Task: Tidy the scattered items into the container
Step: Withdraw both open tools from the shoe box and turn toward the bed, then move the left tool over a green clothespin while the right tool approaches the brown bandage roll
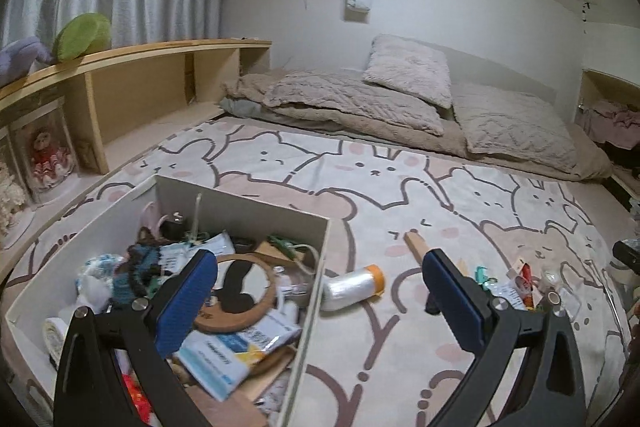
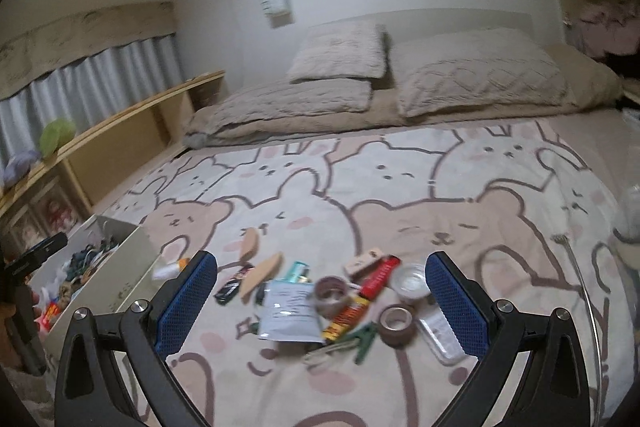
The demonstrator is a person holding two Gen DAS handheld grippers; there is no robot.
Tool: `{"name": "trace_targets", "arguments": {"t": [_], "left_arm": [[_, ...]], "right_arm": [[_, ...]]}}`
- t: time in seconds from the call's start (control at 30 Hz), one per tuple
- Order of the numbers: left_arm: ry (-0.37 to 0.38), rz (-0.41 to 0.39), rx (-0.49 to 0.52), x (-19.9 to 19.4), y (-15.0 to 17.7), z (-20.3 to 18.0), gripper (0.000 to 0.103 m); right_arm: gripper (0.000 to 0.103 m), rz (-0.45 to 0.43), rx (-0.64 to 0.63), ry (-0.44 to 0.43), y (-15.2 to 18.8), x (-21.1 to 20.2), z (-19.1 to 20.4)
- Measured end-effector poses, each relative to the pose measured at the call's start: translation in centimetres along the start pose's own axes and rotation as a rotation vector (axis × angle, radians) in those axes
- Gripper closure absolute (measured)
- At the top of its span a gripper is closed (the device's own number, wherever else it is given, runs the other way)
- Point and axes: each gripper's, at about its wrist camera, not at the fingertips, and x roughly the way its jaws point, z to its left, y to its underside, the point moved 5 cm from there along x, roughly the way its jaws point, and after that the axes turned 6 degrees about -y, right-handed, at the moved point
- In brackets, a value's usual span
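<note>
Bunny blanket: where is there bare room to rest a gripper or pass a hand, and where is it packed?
Free: the blanket stretch between the pillows and the scattered pile, and the strip between the box and the pile, broken only by a white roll. Crowded: the pile around the tape rolls and pouch, and the box's full interior.

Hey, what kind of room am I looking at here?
Most likely a bedroom: pillows and a folded beige quilt lie at the head of a wide bed under a cartoon bear-and-rabbit blanket, with curtains above a wooden bedside shelf.

Beige pillows (image 1: 408, 75), grey curtain (image 1: 120, 7), wooden shelf (image 1: 132, 91)
</note>
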Motion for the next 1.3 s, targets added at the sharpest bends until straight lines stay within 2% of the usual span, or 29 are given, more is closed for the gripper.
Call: {"name": "trace_targets", "arguments": {"t": [0.27,0.57,0.73,1.1,1.3], "left_arm": [[0.053,-0.020,0.017,0.5,0.2,-2.5,0.000],[0.115,0.010,0.045,1.8,1.2,-5.0,0.000],[0.114,0.051,0.070,3.1,2.4,-6.5,0.000],[0.206,0.136,0.125,4.9,5.3,-10.6,0.000],[0.232,0.189,0.182,6.3,7.1,-13.1,0.000]], "right_arm": [[0.000,-0.055,0.079,0.039,0.3,-1.6,-4.0],[0.000,-0.052,0.128,0.074,0.9,-1.7,-6.5],[0.000,-0.007,0.131,0.102,1.8,-0.6,-7.7],[0.000,0.134,0.170,0.153,4.5,2.7,-10.9],[0.000,0.204,0.184,0.193,6.0,4.6,-12.0]]}}
